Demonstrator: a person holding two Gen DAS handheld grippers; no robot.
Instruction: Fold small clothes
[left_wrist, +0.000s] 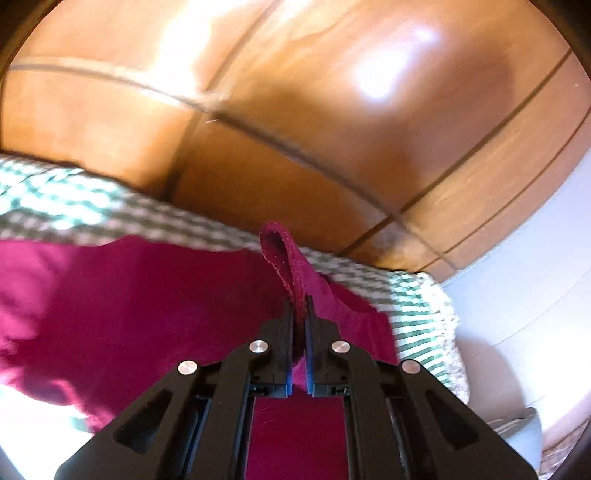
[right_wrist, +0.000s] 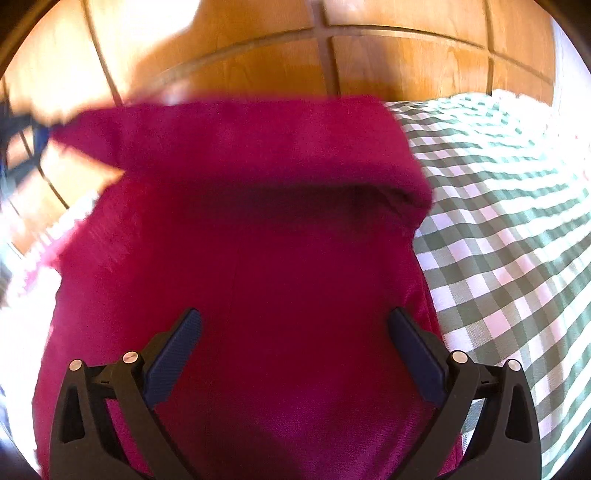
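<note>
Right now the left gripper (left_wrist: 299, 314) pinches a hem of the magenta garment (right_wrist: 258, 258) lying on the checked cloth (right_wrist: 509, 240), right gripper (right_wrist: 293, 328) hovering wide open and empty above it, so tugging could slip the hem free.

This looks like a home room: a green-and-white gingham cloth (right_wrist: 509, 229) covers the work surface, glossy wooden panelling (left_wrist: 314, 110) rises behind it, and a magenta garment (right_wrist: 258, 258) lies there for folding.
</note>
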